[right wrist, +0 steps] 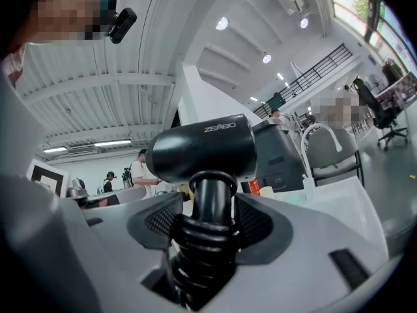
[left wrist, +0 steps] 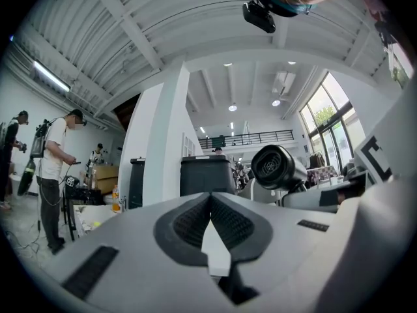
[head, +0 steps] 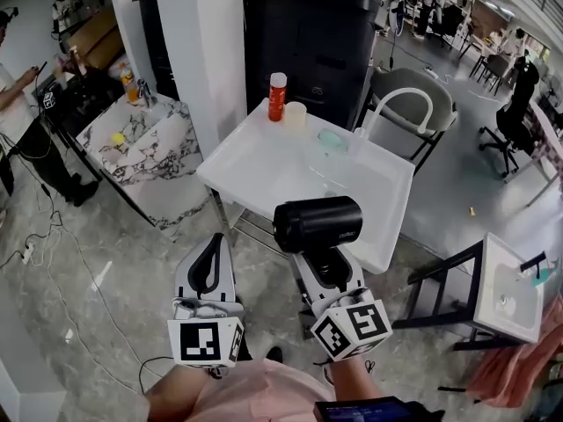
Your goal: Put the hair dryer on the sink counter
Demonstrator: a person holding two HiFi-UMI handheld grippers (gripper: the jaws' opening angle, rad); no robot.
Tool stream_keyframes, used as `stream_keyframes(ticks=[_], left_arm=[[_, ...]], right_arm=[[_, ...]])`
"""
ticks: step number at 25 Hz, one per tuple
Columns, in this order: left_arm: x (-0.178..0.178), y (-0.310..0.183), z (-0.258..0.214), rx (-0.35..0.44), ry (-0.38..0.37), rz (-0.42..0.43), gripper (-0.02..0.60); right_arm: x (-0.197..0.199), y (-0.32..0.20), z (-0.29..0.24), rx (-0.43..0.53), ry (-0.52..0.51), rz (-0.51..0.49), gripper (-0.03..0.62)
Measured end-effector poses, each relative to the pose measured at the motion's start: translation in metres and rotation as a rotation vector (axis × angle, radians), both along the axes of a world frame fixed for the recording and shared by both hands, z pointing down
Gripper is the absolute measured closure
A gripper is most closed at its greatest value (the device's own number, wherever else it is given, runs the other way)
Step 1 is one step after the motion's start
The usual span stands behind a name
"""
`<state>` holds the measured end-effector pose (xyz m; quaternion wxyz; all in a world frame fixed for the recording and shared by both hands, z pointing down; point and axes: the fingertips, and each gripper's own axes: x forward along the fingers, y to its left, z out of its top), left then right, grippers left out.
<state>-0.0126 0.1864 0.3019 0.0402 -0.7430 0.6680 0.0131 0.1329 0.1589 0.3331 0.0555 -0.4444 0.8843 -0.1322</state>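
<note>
A black hair dryer (head: 317, 223) is held up in the air by its handle in my right gripper (head: 327, 266), just before the near edge of the white sink counter (head: 264, 161). In the right gripper view the dryer's barrel (right wrist: 202, 150) lies crosswise above the jaws, and its ribbed handle (right wrist: 207, 230) is clamped between the two dark pads. My left gripper (head: 209, 266) hangs to the left of it, jaws together with nothing between them; the dryer (left wrist: 277, 167) shows to its right in the left gripper view.
On the counter stand an orange bottle (head: 277, 96), a pale cup (head: 295, 115) and a curved white faucet (head: 400, 104). A black cabinet (head: 308, 38) rises behind. A marble-topped table (head: 149, 143) is at left, a small white sink stand (head: 510, 288) at right. People stand around.
</note>
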Motion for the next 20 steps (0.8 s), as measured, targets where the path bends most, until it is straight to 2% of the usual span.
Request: stream_keyframes(ticks=[11,14,17,20], left_arm=[[-0.069,-0.118,0.014,-0.024,-0.045,0.043,0.572],[-0.089,-0.148,0.013,-0.019,-0.058,0.054,0.572],[-0.107,-0.178,0.006,-0.001,-0.034,0.065,0.572],[-0.12,-0.204,0.003,0.015,-0.053,0.087,0.572]], right_arm=[[-0.064,-0.106,0.021,-0.06,-0.003,0.073,0.344],[-0.081,-0.132,0.018,-0.062,-0.003,0.101,0.344],[-0.097,-0.157,0.015,-0.057,0.002,0.126,0.343],[-0.107,-0.18,0.012,-0.047,0.007,0.154,0.342]])
